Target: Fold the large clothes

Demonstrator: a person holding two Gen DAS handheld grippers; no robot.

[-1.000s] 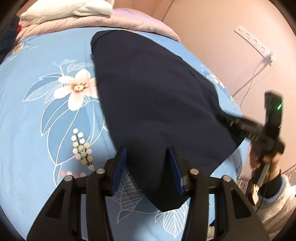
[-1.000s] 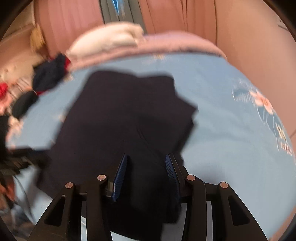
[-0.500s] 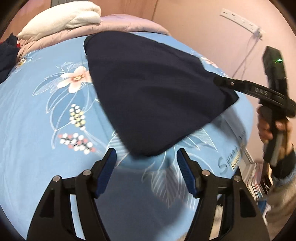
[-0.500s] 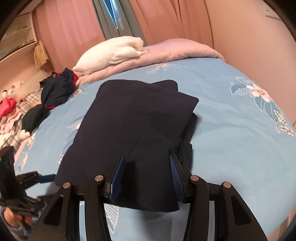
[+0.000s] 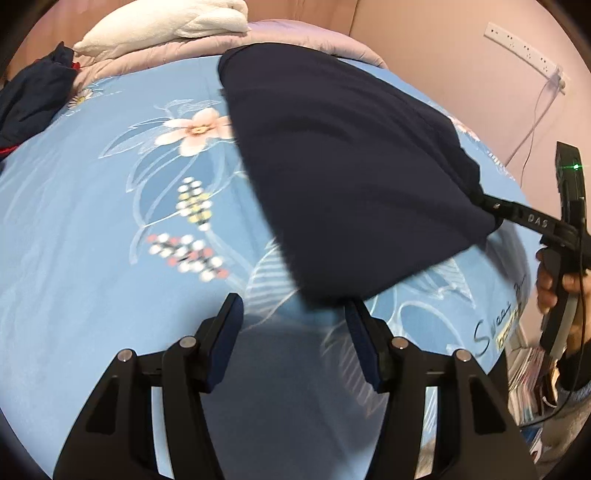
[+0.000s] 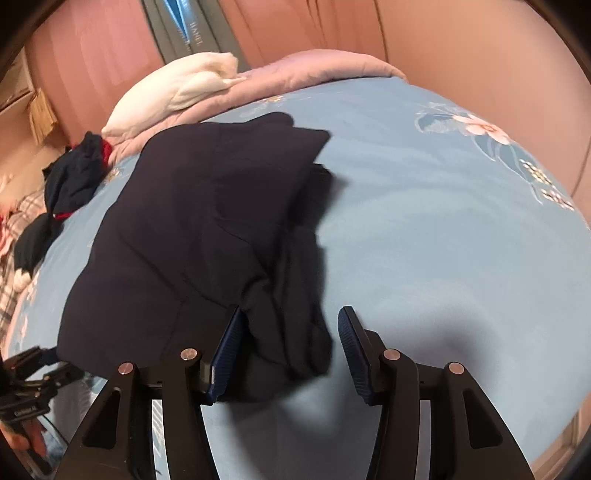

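A dark navy garment [image 5: 351, 166] lies folded on the blue floral bedsheet [image 5: 92, 221]. My left gripper [image 5: 293, 306] hovers just short of its near edge. Its jaws are closing, with only sheet between them. In the right wrist view the garment [image 6: 192, 229] spreads to the left, and a bunched corner lies between the jaws of my right gripper [image 6: 290, 314]. These jaws are opening: the cloth rests against the left pad and the right pad stands clear. In the left wrist view the right gripper's fingers [image 5: 517, 216] reach the garment's right corner.
A white pillow [image 5: 166, 22] and a pink quilt [image 5: 314, 37] lie at the head of the bed. A pile of dark and red clothes [image 6: 74, 173] sits at the left side. A power strip [image 5: 524, 48] with a cable hangs on the wall. The bed edge runs close on the right.
My left gripper has drawn back off the garment, which lay between its fingers a second ago. The right gripper's jaws have widened around the bunched corner.
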